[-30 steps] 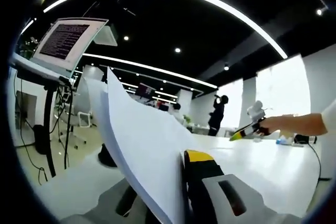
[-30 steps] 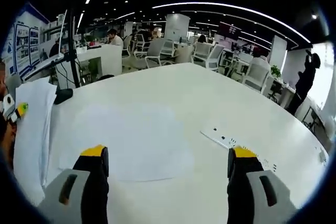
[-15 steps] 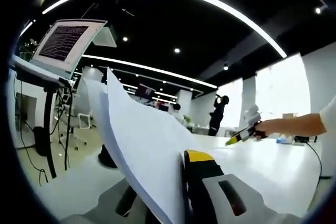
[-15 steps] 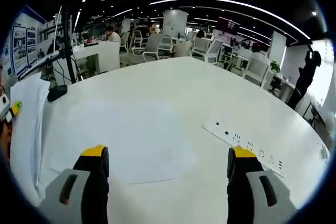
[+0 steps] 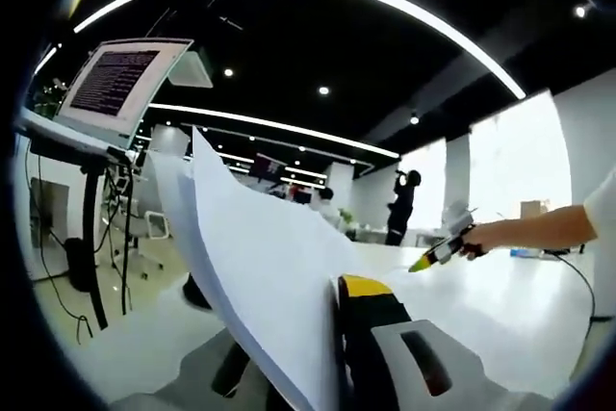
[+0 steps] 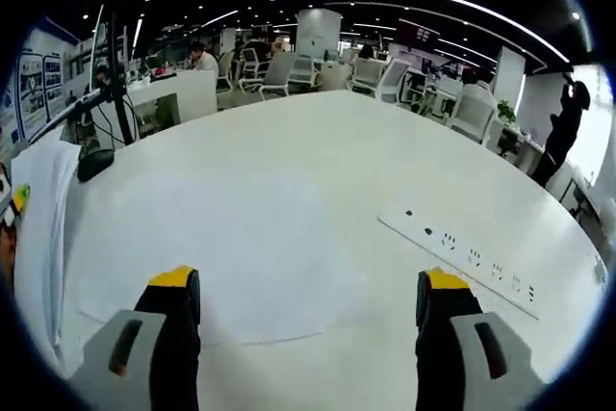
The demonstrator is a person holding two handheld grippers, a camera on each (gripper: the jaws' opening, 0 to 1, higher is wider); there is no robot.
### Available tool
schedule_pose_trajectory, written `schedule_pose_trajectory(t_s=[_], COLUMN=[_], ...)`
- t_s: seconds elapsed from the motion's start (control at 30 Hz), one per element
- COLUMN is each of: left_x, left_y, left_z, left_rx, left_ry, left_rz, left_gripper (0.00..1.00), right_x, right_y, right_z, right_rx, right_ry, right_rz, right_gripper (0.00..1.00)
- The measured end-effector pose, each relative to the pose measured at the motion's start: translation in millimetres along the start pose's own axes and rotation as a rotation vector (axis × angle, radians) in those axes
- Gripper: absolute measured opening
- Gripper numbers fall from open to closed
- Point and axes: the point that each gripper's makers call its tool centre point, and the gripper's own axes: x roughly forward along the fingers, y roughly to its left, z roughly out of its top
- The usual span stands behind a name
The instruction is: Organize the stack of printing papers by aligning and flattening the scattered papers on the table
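Note:
My left gripper (image 5: 322, 310) is shut on a stack of white papers (image 5: 255, 257), which stands on edge and curves up to the left, hiding the left jaw. In the right gripper view the same stack (image 6: 43, 228) stands at the far left on the white table (image 6: 318, 156). A loose sheet (image 6: 221, 247) lies flat on that table just beyond my right gripper (image 6: 306, 286), which is open with nothing between its yellow-tipped jaws. A hand holds the right gripper (image 5: 435, 253) low over the table (image 5: 500, 315) in the left gripper view.
A white power strip (image 6: 472, 262) lies on the table to the right of the sheet. A monitor on a stand (image 5: 120, 79) rises at the left. Office chairs and desks (image 6: 318, 79) stand behind the table, and a person (image 5: 399, 207) stands far off.
The right gripper has moved forward and lower over the flat sheet, which looks larger now. In the left gripper view it has shifted slightly left and down. The held stack has not moved.

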Motion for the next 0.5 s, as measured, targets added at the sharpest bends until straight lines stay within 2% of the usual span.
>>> schedule_pose_trajectory(t_s=[0.5], left_x=[-1.2], left_y=[-3.2], left_z=[0.4], left_rx=[0.014], left_ry=[-0.004], left_rz=[-0.001], left_gripper=[0.11], right_x=[11.7], right_y=[2.3], right_z=[-5.9], right_rx=[0.041], right_ry=[0.009], right_rz=[0.021], right_gripper=[0.87])
